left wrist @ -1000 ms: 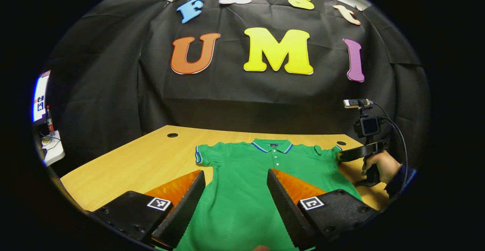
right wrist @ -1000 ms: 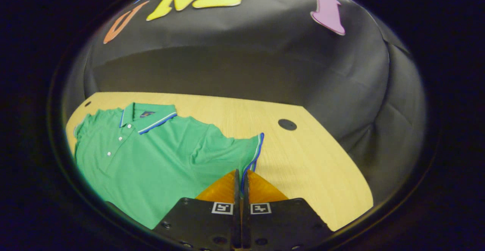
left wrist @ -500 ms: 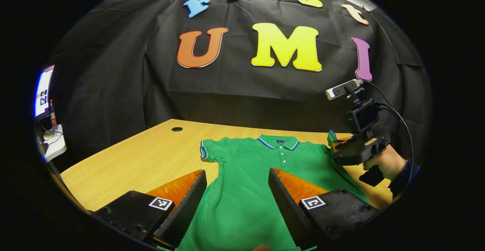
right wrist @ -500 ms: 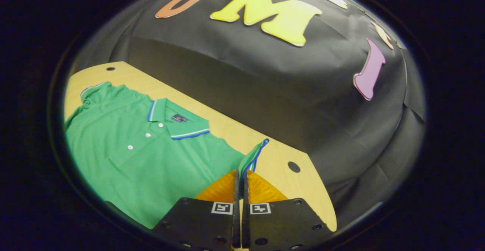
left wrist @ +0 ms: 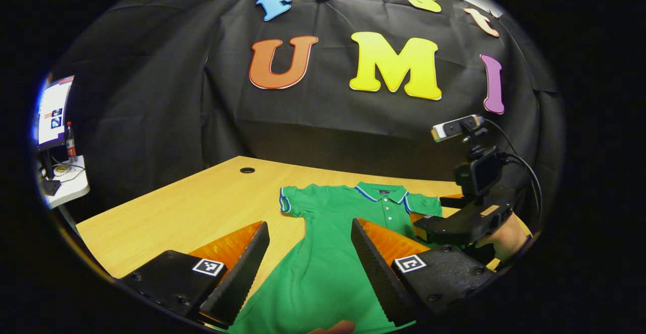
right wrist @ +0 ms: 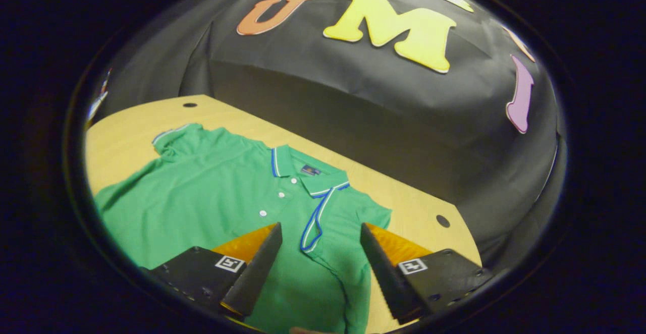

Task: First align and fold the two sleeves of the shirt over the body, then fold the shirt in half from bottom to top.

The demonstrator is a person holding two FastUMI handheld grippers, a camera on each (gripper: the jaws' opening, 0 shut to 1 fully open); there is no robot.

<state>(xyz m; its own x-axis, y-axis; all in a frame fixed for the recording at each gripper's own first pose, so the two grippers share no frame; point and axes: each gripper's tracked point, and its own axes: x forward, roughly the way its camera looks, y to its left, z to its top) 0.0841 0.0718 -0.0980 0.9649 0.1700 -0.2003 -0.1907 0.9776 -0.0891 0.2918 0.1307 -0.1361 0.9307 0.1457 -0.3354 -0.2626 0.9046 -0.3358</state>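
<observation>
Now the green shirt [right wrist: 212, 192] lies flat toward the far right corner of the tabletop [left wrist: 166, 213], one sleeve [right wrist: 343, 223] folded over, both tongs [left wrist: 309, 268] [right wrist: 319, 263] apart above it; soft and limp, it looks best pinched at the other sleeve's [left wrist: 290, 204] cuff.

In the right gripper view, a green polo shirt [right wrist: 212, 198] lies flat on a light wooden table [right wrist: 404, 203]. Its collar [right wrist: 303, 170] has blue and white stripes, and small white buttons run down from it. One sleeve [right wrist: 335, 233], edged in blue and white, is folded over the body of the shirt. The right gripper [right wrist: 319, 253] is above this folded sleeve with its two fingers wide apart and nothing between them. The other sleeve [right wrist: 174, 137] lies spread out at the far side. Two dark round holes are in the table.
</observation>
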